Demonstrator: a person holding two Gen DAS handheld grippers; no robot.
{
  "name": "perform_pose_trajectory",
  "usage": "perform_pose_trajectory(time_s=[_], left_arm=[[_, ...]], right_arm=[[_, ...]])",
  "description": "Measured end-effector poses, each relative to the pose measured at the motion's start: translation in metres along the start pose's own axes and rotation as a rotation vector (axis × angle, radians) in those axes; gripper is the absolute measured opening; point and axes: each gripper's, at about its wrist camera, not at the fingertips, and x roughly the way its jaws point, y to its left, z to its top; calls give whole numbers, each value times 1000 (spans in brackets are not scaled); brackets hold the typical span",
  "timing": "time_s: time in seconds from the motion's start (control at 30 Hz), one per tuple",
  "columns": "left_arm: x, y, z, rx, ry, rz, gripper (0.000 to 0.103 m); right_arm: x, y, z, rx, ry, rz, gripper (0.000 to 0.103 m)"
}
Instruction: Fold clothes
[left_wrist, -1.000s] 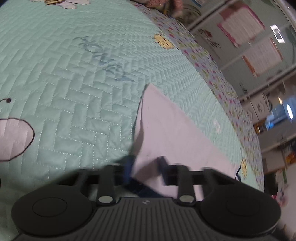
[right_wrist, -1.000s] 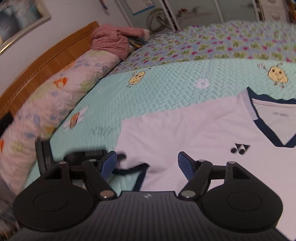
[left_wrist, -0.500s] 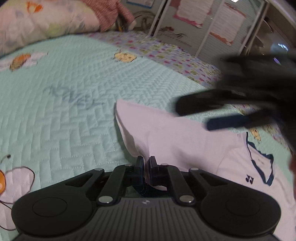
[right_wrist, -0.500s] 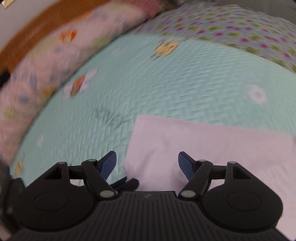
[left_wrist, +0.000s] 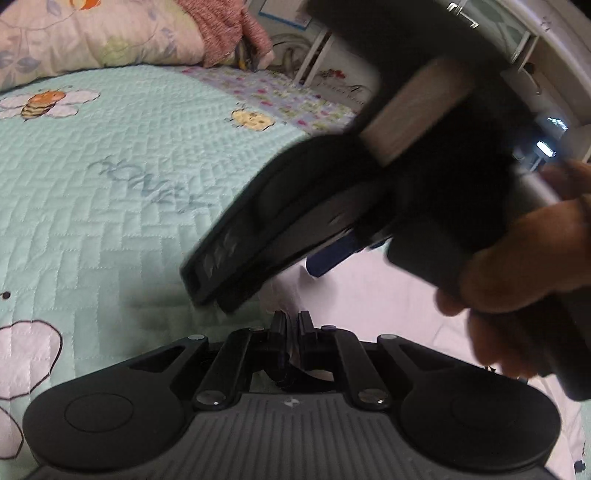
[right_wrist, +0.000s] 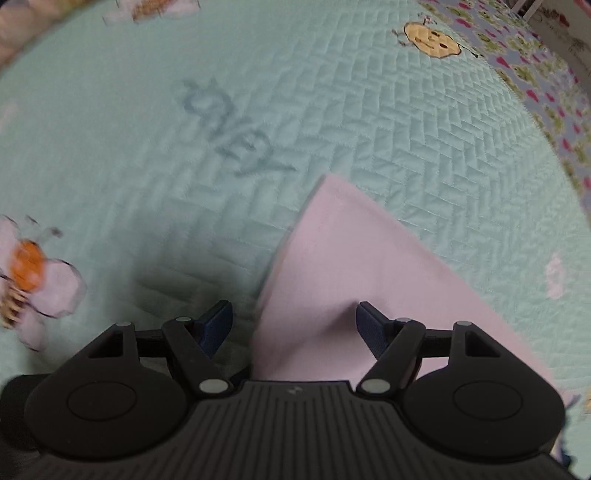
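A white shirt (right_wrist: 354, 266) lies flat on the teal quilt (right_wrist: 147, 147), one corner pointing up the bed. My left gripper (left_wrist: 291, 326) is shut on a fold of the shirt (left_wrist: 373, 295) at its near edge, with a sliver of fabric showing between the fingers. My right gripper (right_wrist: 293, 321) stands open and points steeply down over the shirt's left edge, nothing pressed between its blue pads (right_wrist: 218, 323). In the left wrist view its black housing (left_wrist: 325, 206), held by a person's hand (left_wrist: 524, 266), hangs blurred just above the left gripper.
A floral pillow (left_wrist: 92, 33) and a pink knitted garment (left_wrist: 229, 33) lie at the head of the bed. The quilt (left_wrist: 110, 206) has bee and flower patches and a patterned border (right_wrist: 535, 74). White shelving (left_wrist: 317, 48) stands beyond.
The left gripper closed on the shirt's fold and rolled. The right gripper swept across to the shirt's corner and tipped downward, ending up close above the left gripper, still open.
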Motion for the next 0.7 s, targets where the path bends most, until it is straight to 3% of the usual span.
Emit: perform_pose_trajectory(time_s=[0.1, 0.17, 0.2, 0.27, 0.33, 0.5, 0.57, 0.7], left_arm=[[0, 0, 3, -6, -15, -18, 6], [0, 2, 6, -21, -19, -32, 7], [-1, 4, 7, -26, -13, -39, 7], [-6, 9, 9, -43, 10, -50, 8], [-15, 19, 9, -79, 57, -61, 13], [-58, 49, -6, -136, 277, -152, 36], [-76, 51, -22, -94, 383, -151, 38], [-102, 37, -50, 15, 505, -166, 40]], right_arm=[[3, 1, 2, -20, 24, -28, 68], [1, -2, 2, -7, 14, -23, 46], [0, -5, 1, 4, 3, -21, 42], [-2, -11, 0, 31, -19, -14, 13], [-6, -25, -7, 103, -64, 24, 3], [-18, -62, -26, 293, -183, 130, 2], [-23, -79, -40, 392, -247, 192, 2], [-35, -107, -72, 582, -368, 316, 2]])
